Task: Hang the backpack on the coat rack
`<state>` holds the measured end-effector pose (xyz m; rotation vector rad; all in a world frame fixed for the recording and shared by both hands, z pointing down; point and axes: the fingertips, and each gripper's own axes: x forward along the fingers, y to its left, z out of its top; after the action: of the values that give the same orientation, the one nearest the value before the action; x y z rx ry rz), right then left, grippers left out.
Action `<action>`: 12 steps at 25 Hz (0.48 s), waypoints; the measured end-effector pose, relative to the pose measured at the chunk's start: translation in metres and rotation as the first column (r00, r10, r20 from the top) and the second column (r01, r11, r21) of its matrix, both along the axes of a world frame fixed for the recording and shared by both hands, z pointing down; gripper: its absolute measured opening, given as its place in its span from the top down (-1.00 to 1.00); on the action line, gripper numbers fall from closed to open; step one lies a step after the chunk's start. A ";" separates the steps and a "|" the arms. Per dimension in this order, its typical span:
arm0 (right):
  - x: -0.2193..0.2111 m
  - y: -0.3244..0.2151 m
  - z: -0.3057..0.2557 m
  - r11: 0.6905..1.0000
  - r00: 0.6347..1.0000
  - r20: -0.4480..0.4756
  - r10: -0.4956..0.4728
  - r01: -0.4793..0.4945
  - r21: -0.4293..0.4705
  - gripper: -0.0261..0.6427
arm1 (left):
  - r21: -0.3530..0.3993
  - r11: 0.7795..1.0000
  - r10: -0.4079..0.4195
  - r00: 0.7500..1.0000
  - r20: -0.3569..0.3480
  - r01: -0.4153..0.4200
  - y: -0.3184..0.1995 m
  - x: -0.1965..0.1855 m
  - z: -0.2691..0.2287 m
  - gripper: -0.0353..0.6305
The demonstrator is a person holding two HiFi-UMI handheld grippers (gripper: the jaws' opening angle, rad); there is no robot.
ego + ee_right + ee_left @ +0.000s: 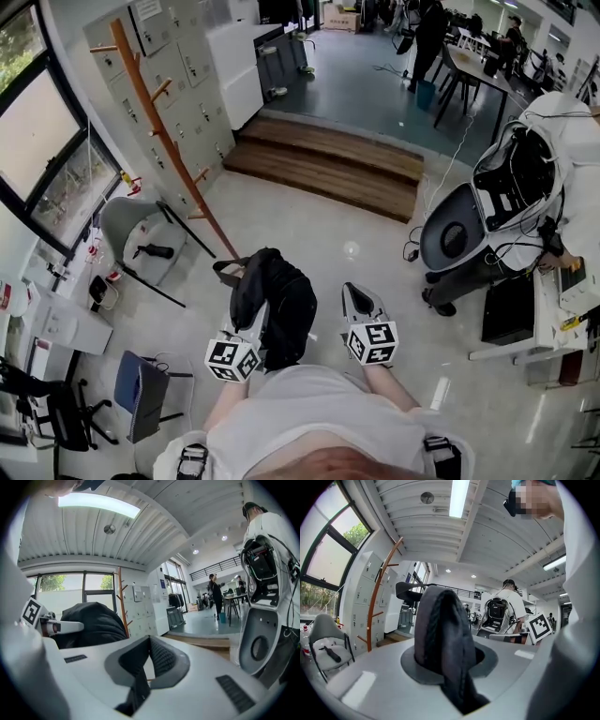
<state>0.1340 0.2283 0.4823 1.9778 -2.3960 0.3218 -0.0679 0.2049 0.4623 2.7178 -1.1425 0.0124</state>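
A black backpack [274, 298] hangs in front of me from my left gripper [257, 321]. In the left gripper view its dark strap [440, 616] stands up between the jaws, and the left gripper [445, 649] is shut on it. My right gripper [361, 293] is level beside the bag, to its right and apart from it. The right gripper [149, 639] is shut, tips together, with nothing between them. The wooden coat rack [165, 133] stands ahead to the left by the lockers, pegs bare. It also shows as the coat rack [376, 603] and behind the backpack [89, 619].
A grey chair [134, 234] stands at the rack's foot, beside grey lockers [183, 70]. Wooden steps [333, 161] rise ahead. At the right a person in white [539, 178] stands by a round grey seat [455, 230]. A blue chair [141, 389] is at my left.
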 end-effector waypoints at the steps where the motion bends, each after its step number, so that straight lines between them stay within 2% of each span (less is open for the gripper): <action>1: 0.002 -0.003 0.001 1.000 1.000 0.001 -0.003 0.003 -0.003 0.90 | 0.002 1.000 -0.001 1.000 -0.002 0.001 -0.001 0.002 0.000 0.60; 12: 0.008 -0.056 0.008 1.000 1.000 0.004 0.006 -0.005 -0.031 0.90 | 0.029 0.999 0.031 0.999 0.023 -0.031 -0.058 0.014 -0.002 0.60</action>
<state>0.1420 0.1726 0.4903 1.9734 -2.3740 0.3612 -0.0542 0.1467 0.4608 2.7676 -1.1149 0.0309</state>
